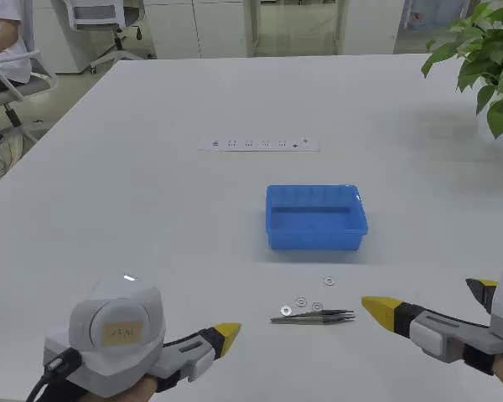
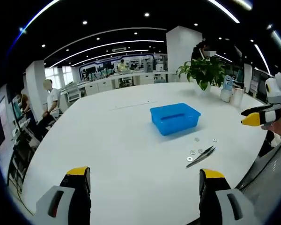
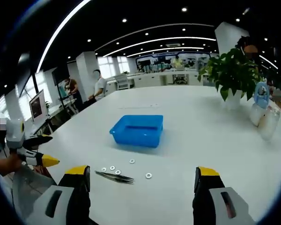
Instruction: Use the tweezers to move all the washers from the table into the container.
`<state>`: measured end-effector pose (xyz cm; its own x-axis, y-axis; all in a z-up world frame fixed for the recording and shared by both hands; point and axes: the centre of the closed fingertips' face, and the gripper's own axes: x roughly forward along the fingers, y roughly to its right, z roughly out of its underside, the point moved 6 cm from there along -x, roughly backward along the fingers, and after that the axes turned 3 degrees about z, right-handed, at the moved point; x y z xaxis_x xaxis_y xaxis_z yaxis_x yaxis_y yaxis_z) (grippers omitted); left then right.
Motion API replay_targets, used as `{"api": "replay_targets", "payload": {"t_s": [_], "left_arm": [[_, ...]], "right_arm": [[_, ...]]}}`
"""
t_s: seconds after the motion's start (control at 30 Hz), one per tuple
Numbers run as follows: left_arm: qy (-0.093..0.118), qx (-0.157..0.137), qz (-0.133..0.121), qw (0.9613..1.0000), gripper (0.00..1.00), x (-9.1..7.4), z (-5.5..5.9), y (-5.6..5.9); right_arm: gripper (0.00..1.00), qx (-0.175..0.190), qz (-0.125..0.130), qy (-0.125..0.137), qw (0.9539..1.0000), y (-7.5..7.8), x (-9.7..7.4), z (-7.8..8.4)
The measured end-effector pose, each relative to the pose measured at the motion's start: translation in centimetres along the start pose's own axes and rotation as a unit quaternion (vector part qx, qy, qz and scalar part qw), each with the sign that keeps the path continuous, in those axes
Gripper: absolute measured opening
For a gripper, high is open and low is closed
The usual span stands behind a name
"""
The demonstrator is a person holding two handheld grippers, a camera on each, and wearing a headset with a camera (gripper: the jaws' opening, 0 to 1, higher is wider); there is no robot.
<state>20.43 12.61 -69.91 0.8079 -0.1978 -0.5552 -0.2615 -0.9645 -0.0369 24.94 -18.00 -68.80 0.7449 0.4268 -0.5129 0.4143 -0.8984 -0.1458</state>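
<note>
Washers (image 1: 301, 301) lie loose on the white table (image 1: 151, 209) in the head view, near its front edge. Some are just beside the tweezers (image 1: 314, 316), and one (image 1: 329, 280) sits nearer the blue container (image 1: 316, 218). Broad bare tabletop runs to the left and beyond the container, up to a label strip (image 1: 258, 144). A plant (image 1: 486, 59) overhangs the far right corner. The left gripper (image 1: 218, 339) is held low at the front left, pointing right toward the tweezers. The right gripper (image 1: 429, 297) comes in from the right with its jaws spread wide, clear of the tweezers and grasping nothing. The container's blue floor lies bare.

From the left gripper view, the left gripper (image 2: 144, 174) has its jaws wide apart with nothing between them, above open tabletop. The tweezers (image 2: 201, 156) and washers (image 2: 196, 145) lie ahead to the right, in front of the container (image 2: 174, 118). The right gripper (image 2: 257, 117) hovers at the right edge.

From the right gripper view, the right gripper (image 3: 141, 172) is likewise spread wide and holds nothing. The tweezers (image 3: 114, 176) lie flat just beyond its left jaw, with washers (image 3: 112, 168) around them. The container (image 3: 136, 130) sits farther on. The left gripper (image 3: 42, 161) shows at the left. Bare table stretches right toward some bottles (image 3: 264, 117).
</note>
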Motion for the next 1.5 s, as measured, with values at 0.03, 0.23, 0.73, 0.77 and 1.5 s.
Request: {"api": "replay_targets", "payload": {"t_s": [0.03,0.23,0.73,0.77,1.5], "left_arm": [[-0.001,0.001,0.0,1.0,0.99,0.0,0.02,0.0],[0.0,0.001,-0.002,1.0,0.99,-0.03,0.0,-0.08],[-0.006,0.011,0.0,0.9999,0.99,0.07,0.12,0.08],[-0.006,0.012,-0.001,0.9999,0.99,0.06,0.12,0.07],[-0.012,0.001,-0.002,0.9999,0.99,0.06,0.27,-0.07]], "right_arm": [[0.92,0.0,0.0,0.0,1.0,0.01,0.0,0.0],[0.92,0.002,0.002,0.0,1.0,0.07,-0.02,0.0],[0.93,0.003,-0.001,0.003,1.0,-0.01,-0.02,-0.04],[0.92,0.002,-0.001,0.002,1.0,0.0,-0.02,-0.01],[0.92,-0.005,-0.003,-0.002,1.0,-0.15,0.01,0.08]]}}
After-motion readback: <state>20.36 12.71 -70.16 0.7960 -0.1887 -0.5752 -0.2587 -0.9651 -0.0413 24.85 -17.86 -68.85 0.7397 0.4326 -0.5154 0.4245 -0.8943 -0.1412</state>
